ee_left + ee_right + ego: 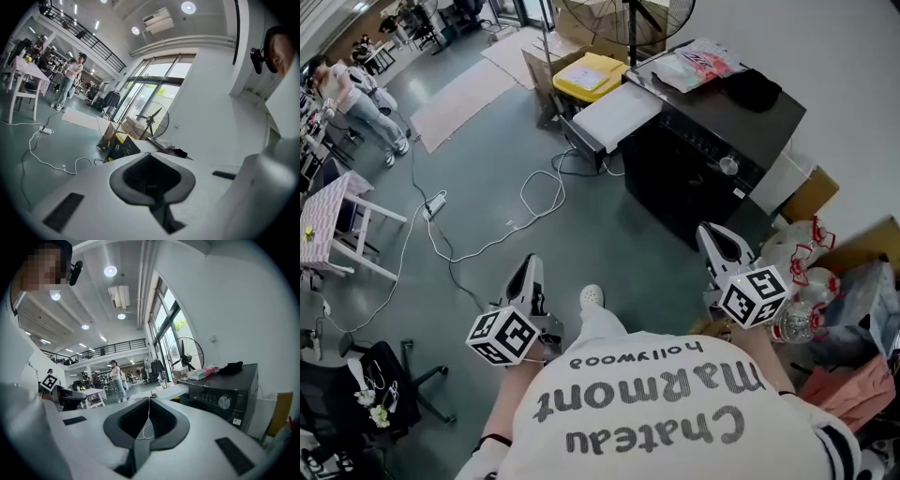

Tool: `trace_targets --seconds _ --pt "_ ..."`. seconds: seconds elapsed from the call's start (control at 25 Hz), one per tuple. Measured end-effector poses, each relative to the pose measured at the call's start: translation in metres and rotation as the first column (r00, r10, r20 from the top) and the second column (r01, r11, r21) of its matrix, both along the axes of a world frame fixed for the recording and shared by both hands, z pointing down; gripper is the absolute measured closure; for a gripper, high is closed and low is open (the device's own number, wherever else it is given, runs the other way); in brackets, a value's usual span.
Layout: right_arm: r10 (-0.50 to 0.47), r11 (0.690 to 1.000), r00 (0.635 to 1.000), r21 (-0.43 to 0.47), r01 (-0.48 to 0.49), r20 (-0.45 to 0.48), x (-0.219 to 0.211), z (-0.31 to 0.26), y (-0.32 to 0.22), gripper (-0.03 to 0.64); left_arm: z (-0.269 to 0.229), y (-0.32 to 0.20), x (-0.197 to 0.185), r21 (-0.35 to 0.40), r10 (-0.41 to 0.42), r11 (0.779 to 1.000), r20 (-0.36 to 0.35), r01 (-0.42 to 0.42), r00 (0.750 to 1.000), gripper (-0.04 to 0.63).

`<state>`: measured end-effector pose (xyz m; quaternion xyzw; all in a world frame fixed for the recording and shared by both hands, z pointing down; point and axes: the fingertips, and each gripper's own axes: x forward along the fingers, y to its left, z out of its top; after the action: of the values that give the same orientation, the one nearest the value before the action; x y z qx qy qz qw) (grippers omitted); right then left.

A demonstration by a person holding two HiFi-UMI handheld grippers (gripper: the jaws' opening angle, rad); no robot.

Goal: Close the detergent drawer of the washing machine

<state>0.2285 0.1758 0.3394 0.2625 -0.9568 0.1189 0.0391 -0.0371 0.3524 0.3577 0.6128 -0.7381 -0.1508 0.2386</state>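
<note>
Both grippers, left (530,272) and right (713,239), are closed and empty, well apart from the washer (712,141). The white drawer (614,114) seems to stick out of it. Step closer, then push its end squarely with closed tips.

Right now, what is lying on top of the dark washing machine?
A pink-and-white plastic packet and a black bundle lie on top of the washing machine. Whatever is beneath those two is covered and cannot be seen.
</note>
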Motion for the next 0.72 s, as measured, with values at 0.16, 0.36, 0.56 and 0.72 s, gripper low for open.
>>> trace_targets --seconds 0.16,0.36,0.56,0.72 --pt "0.033 0.998 0.999 -0.054 -0.032 0.013 -0.007 0.006 -0.012 0.587 0.008 -0.019 -0.011 -0.011 0.016 1.000 -0.014 -0.016 1.000 0.586" --pt "0.068 0.995 0.998 -0.071 -0.067 0.004 -0.020 0.006 -0.037 0.587 0.016 -0.056 -0.029 -0.009 0.065 0.998 -0.046 -0.065 0.997 0.586" --pt "0.125 0.989 0.992 -0.085 -0.123 0.022 -0.045 -0.004 -0.074 0.587 0.012 -0.103 -0.060 -0.013 0.105 0.994 -0.053 -0.106 0.993 0.586" --pt "0.154 0.984 0.987 -0.101 -0.149 0.042 -0.069 -0.010 -0.105 0.587 0.002 -0.143 -0.088 -0.006 0.142 0.990 -0.041 -0.142 0.989 0.586"
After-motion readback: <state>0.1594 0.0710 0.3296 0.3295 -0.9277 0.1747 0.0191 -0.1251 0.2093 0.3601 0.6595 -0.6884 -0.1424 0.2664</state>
